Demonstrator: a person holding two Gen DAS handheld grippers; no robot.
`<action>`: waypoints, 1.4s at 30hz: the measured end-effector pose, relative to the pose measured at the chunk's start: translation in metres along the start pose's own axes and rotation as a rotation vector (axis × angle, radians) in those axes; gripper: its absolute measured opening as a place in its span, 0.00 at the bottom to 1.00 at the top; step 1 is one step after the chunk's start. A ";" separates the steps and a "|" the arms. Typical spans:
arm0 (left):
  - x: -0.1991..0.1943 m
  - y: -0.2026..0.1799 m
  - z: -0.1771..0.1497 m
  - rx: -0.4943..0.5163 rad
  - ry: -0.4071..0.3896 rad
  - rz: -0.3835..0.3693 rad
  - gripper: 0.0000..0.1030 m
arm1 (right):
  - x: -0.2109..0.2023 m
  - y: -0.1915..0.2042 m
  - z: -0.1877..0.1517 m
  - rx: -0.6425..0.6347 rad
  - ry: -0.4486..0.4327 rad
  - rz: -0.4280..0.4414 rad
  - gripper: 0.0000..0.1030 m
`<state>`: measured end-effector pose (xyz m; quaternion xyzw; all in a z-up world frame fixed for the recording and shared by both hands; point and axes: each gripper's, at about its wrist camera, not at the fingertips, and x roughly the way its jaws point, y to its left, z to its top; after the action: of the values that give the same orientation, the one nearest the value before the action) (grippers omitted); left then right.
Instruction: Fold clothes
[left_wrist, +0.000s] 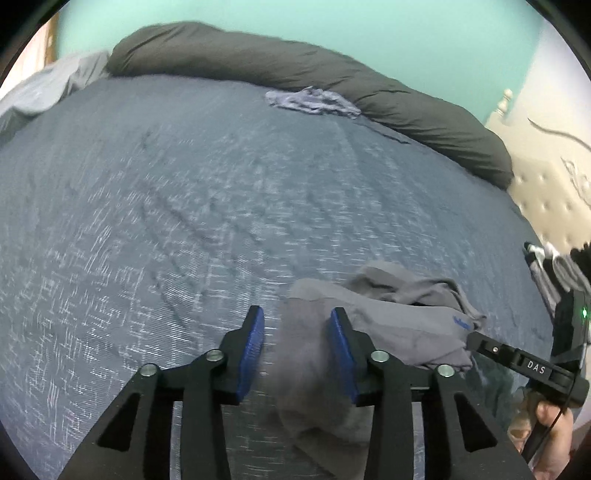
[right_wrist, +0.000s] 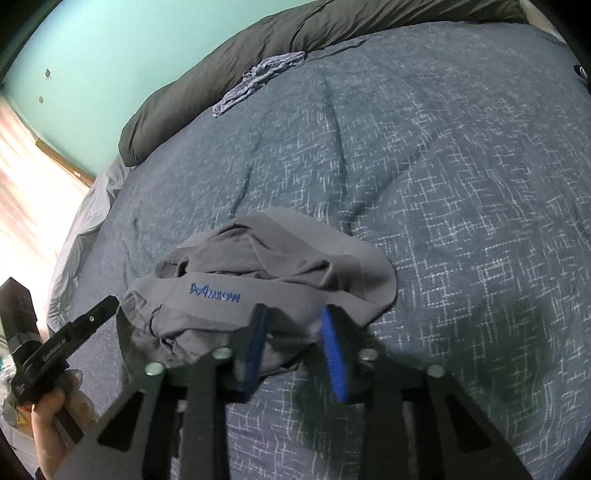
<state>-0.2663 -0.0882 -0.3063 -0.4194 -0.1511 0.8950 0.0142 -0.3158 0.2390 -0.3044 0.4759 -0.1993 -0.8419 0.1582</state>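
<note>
Nearest the left wrist camera, the left gripper stands with its blue-padded fingers spread apart, and a blurred flap of the grey garment lies between them; neither pad is seen pressing the cloth. To its right the garment spreads in a crumpled heap on the blue patterned bedspread, near the bed's front edge. From the right wrist camera its long axis runs roughly left to right across the view, with the waistband along the near side. The waistband carries blue lettering that reads mirrored. Above the band the cloth is bunched in soft folds, and the far edge curves round in a smooth arc.

Further right, the right gripper hovers at the near edge of the garment, its jaws parted, the left pad over the cloth and the right pad just beyond it. A hand holds the other tool at the left of that view. Far back, a small bluish crumpled cloth lies against a long dark bolster.
</note>
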 end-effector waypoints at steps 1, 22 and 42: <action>0.001 0.005 0.001 -0.013 0.001 -0.002 0.43 | -0.001 0.000 0.000 -0.002 -0.004 0.007 0.06; 0.037 -0.024 0.000 0.078 0.062 0.006 0.42 | -0.014 -0.017 0.005 0.053 -0.052 -0.021 0.51; 0.032 -0.068 -0.011 0.263 0.032 0.094 0.05 | -0.018 -0.006 0.010 -0.031 -0.082 -0.001 0.02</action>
<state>-0.2857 -0.0159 -0.3180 -0.4348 -0.0124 0.8999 0.0296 -0.3158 0.2543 -0.2888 0.4388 -0.1923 -0.8637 0.1566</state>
